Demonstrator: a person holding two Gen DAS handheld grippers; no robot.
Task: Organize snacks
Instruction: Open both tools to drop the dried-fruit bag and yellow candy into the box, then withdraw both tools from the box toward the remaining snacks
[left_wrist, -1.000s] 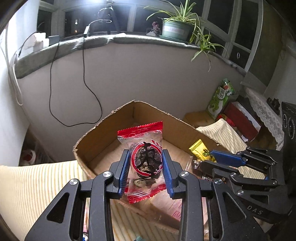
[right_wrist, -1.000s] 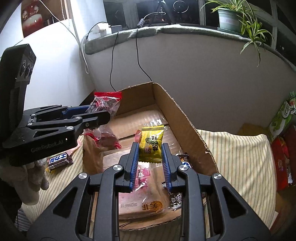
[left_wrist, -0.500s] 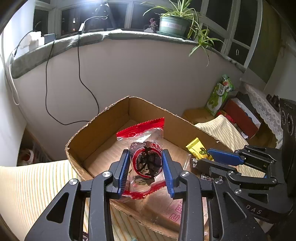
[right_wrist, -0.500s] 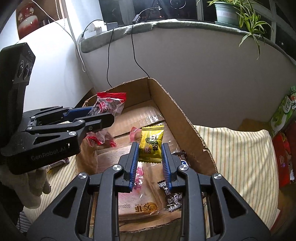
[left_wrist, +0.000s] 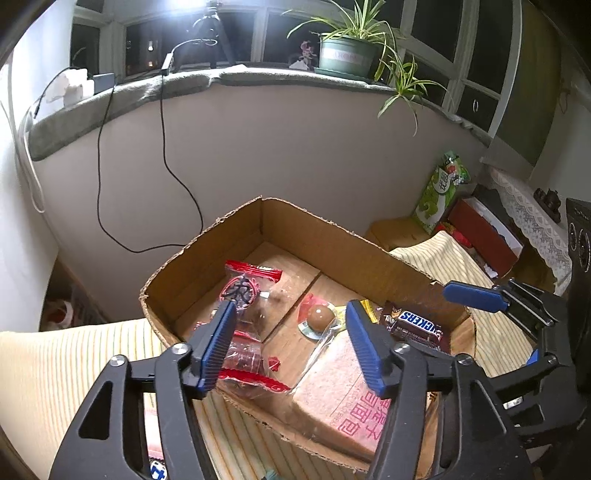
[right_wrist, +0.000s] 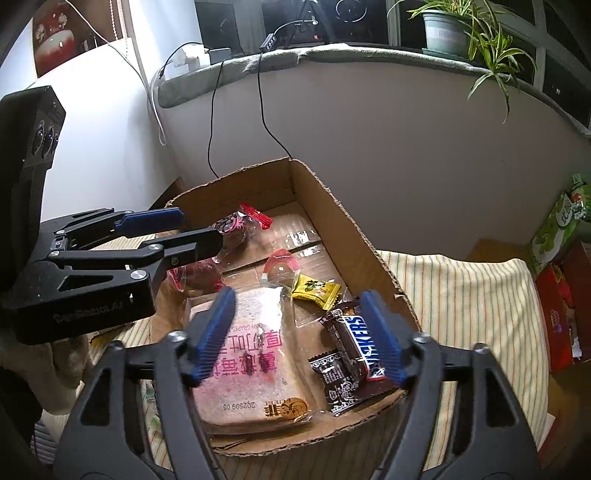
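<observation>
Both grippers hang wide open over one cardboard box, which sits on a striped cloth and serves as the collecting place for the snacks; nothing is gripped by either. Largest inside is the pink bread pack, lying flat along the box's near edge, directly below the right gripper and partly under the left gripper. Flat things at the bottom leave room for smaller pieces, which is likely why it lies there. Next, the red-topped clear packet rests against the near-left wall, touching the inner face of the left gripper's left finger though not clamped by it. A Snickers bar lies by the near-right corner, just inside the right gripper's right finger. The yellow candy sits toward the box's middle, ahead of the right gripper. Smallest, a round wrapped sweet lies mid-floor, between the left gripper's open fingers.
</observation>
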